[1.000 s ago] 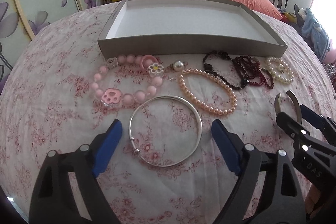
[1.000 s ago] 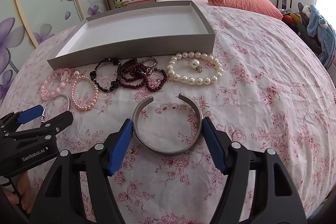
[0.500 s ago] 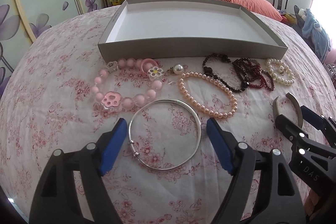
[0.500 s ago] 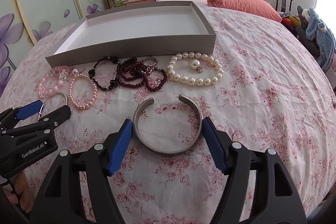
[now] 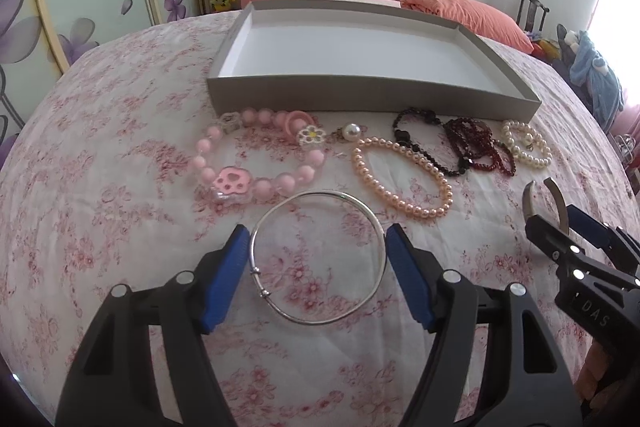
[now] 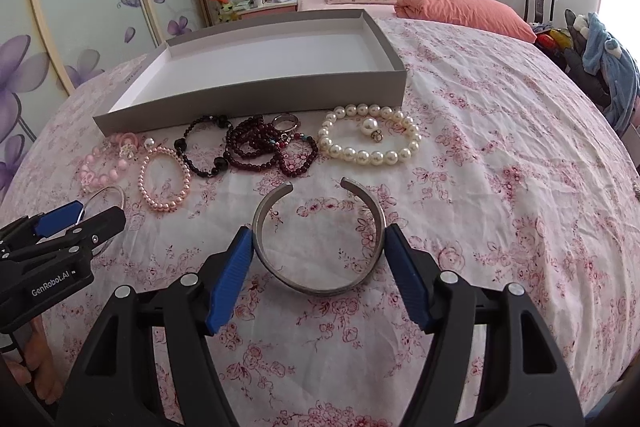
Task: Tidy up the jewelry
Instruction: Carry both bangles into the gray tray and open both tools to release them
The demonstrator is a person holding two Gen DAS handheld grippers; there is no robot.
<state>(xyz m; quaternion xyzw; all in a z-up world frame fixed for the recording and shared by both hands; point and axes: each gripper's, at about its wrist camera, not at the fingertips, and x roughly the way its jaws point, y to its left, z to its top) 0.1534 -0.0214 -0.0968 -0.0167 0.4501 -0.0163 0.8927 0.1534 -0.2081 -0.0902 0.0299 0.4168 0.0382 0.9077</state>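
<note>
**Both tools straddle bangles on the bed**

The left tool (image 5: 316, 267) is spread wide, its blue pads flanking a thin silver bangle (image 5: 318, 257) and touching or nearly touching its rim; a firm grip cannot be told. The right tool (image 6: 318, 267) is likewise spread around an open steel cuff (image 6: 320, 239), pads against its sides. Both pieces lie flat on the floral bedspread (image 6: 500, 187). Beyond them lie a pink charm bracelet (image 5: 256, 163), peach pearl bracelet (image 5: 402, 183), dark bead strands (image 6: 256, 147) and white pearl bracelet (image 6: 370, 139), just before the grey tray (image 5: 372, 93).
</note>
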